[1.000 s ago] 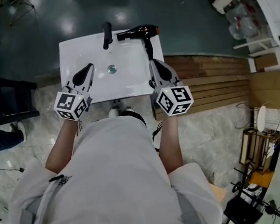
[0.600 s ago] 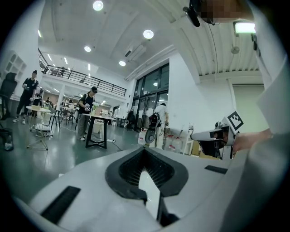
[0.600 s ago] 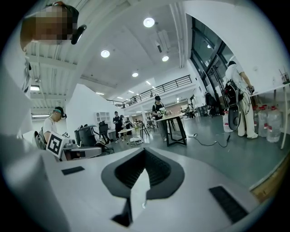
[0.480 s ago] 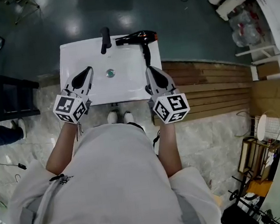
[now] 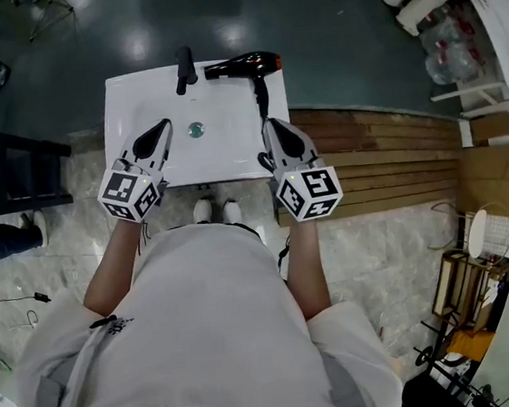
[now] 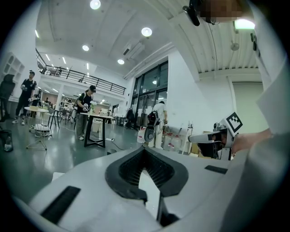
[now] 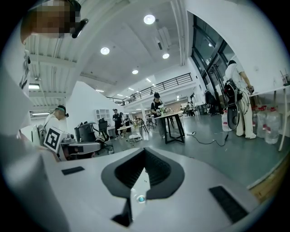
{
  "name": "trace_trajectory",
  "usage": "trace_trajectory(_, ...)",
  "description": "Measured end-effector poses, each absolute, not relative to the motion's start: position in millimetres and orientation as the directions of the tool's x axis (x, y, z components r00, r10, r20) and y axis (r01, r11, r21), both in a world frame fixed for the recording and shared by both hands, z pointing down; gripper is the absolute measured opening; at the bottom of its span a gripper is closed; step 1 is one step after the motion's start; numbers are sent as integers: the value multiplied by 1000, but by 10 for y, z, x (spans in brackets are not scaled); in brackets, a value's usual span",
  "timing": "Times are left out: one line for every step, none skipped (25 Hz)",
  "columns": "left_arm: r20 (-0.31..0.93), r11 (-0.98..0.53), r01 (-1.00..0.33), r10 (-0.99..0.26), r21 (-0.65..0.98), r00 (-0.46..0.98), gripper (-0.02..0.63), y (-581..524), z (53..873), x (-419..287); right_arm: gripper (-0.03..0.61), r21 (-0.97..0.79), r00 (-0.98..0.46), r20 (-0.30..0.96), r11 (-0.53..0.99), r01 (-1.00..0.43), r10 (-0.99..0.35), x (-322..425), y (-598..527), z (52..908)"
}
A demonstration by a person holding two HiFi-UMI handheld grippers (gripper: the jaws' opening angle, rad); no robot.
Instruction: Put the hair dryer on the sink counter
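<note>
Head view: hair dryer (image 5: 243,66) flat on the white sink surface (image 5: 226,151), back right corner, beside the black tap (image 5: 184,69). Over the front left, the left gripper (image 5: 162,128); near the dryer's handle, the right gripper (image 5: 271,128). Left gripper view: jaws closed, nothing between. Right gripper view: closed too, empty.

The dryer (image 5: 243,66) lies at the sink's (image 5: 228,130) back right, just right of the faucet (image 5: 184,69), with left gripper (image 5: 164,124) and right gripper (image 5: 267,124) over its front corners.
</note>
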State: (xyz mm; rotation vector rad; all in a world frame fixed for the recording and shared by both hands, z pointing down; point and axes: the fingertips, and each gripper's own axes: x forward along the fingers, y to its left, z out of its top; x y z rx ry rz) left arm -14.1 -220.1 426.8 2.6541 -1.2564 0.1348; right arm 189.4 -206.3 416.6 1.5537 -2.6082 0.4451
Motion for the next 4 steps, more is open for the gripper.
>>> trace_trajectory(168,-618,-773,-755,142,634,3,-2205,4267,-121,8,-210,-487,208,447,-869,-848,1912,-2068,4166)
trace_trajectory(168,-618,-773,-755,141,634,3,-2208,4265,-100,8,-211,-488,208,448,-869,-848,1930,-2074,4165)
trace_trajectory(168,-619,-773,-754,140,635,3,-2211,4264,-77,8,-211,-489,207,449,-868,-847,1950,-2079,4163)
trace_trajectory(168,-620,-772,-754,140,635,3,-2214,4262,-54,8,-210,-490,207,450,-868,-847,1970,-2084,4162)
